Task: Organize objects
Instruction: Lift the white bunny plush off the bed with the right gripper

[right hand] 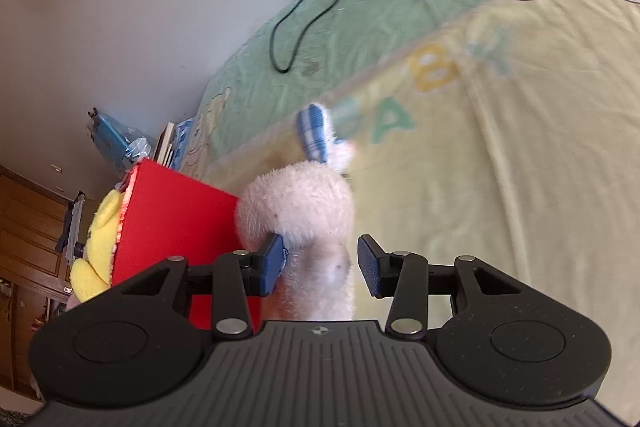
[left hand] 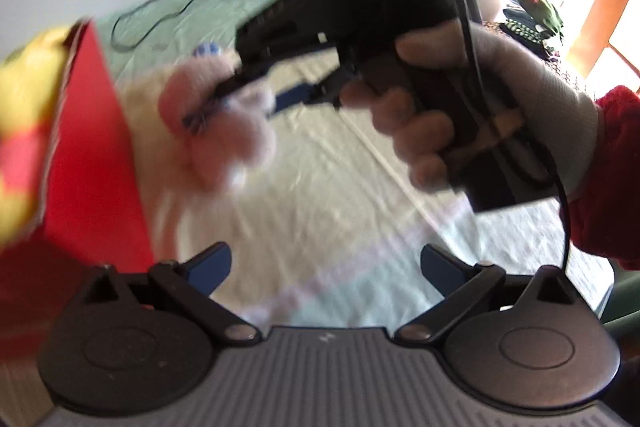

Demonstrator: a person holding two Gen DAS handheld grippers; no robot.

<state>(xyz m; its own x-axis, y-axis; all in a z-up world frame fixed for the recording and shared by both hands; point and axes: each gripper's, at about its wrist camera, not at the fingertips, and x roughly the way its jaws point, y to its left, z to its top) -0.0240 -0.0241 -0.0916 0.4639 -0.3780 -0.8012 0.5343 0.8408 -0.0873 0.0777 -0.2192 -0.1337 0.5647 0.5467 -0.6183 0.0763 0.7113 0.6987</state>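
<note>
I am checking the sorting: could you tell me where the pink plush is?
The pink plush sits between the right gripper's fingers, above the blanket, just right of the red box.

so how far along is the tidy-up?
Done: a yellow plush toy already sits in the red box. In hand: right gripper straddles the white fluffy plush with the blue-striped ear; one pad touches. Left gripper is open, empty. Left: boxing that plush.

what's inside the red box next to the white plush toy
A yellow plush toy sticks out of the red box at its far side from the white plush toy. The box's wall hides the rest of its inside.
</note>
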